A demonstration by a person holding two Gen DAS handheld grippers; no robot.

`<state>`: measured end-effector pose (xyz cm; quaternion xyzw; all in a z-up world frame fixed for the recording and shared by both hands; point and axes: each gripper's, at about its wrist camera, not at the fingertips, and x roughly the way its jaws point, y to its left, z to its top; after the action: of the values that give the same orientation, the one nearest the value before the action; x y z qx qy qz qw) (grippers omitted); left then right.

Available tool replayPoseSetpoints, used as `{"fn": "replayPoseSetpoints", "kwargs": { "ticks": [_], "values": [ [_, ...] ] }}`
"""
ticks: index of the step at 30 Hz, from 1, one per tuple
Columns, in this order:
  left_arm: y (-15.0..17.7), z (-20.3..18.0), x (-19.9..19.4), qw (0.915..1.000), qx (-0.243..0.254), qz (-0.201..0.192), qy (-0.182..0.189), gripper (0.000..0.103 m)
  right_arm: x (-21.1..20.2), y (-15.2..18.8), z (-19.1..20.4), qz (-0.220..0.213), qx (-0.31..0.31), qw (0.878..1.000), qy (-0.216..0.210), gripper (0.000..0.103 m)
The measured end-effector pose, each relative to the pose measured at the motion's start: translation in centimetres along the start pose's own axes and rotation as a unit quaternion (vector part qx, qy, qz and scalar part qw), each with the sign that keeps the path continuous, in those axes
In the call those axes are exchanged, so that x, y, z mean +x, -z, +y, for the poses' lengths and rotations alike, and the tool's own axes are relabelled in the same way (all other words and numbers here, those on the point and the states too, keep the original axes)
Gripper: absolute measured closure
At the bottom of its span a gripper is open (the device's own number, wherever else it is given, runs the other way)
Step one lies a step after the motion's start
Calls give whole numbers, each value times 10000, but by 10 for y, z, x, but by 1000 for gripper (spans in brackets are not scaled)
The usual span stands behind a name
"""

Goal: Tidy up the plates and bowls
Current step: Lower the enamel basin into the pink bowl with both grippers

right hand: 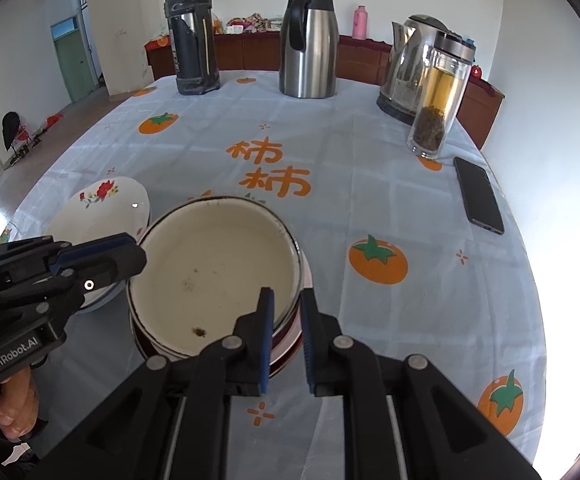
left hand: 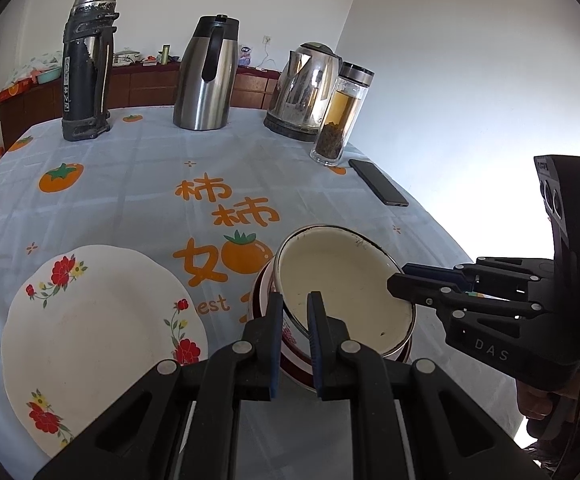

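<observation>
Nearest to us, our left gripper (left hand: 295, 304) angles down toward the table, its two blue-padded fingers nearly closed and pinching the near rim of the cream enamel bowl (left hand: 345, 292). From the other side our right gripper (right hand: 286, 304) tilts down more steeply and clamps the same bowl (right hand: 214, 272) at its opposite rim, one finger inside the wall and one outside. In the left wrist view that right gripper (left hand: 399, 276) reaches in from the right edge, with part of the hand (left hand: 537, 404) that carries it showing below its body. The bowl sits tilted inside a second, red-banded bowl (left hand: 266, 296), the pair stacked on the persimmon-print tablecloth (left hand: 138, 184).

Just beside the stack, on the left, lies a white plate (left hand: 102, 340) with red flowers, flat on the cloth.

Farther off, a dark phone (right hand: 478, 195) lies near the table's right edge. Beyond it stands a glass tea bottle (right hand: 439, 100), touching or just in front of a steel kettle (right hand: 407, 68). Along the far edge stand a steel carafe (right hand: 309, 40) and a worn black thermos (right hand: 192, 36), well apart.
</observation>
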<state>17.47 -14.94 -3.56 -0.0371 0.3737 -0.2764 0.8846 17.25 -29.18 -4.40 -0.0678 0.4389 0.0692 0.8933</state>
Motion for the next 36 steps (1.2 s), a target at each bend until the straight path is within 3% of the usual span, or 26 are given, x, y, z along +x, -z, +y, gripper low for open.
{"fn": "replayPoseSetpoints", "kwargs": {
  "ticks": [36],
  "values": [
    [4, 6, 10, 9999, -51, 162, -16, 90, 8, 5, 4, 49, -27, 10000, -21, 88]
  ]
}}
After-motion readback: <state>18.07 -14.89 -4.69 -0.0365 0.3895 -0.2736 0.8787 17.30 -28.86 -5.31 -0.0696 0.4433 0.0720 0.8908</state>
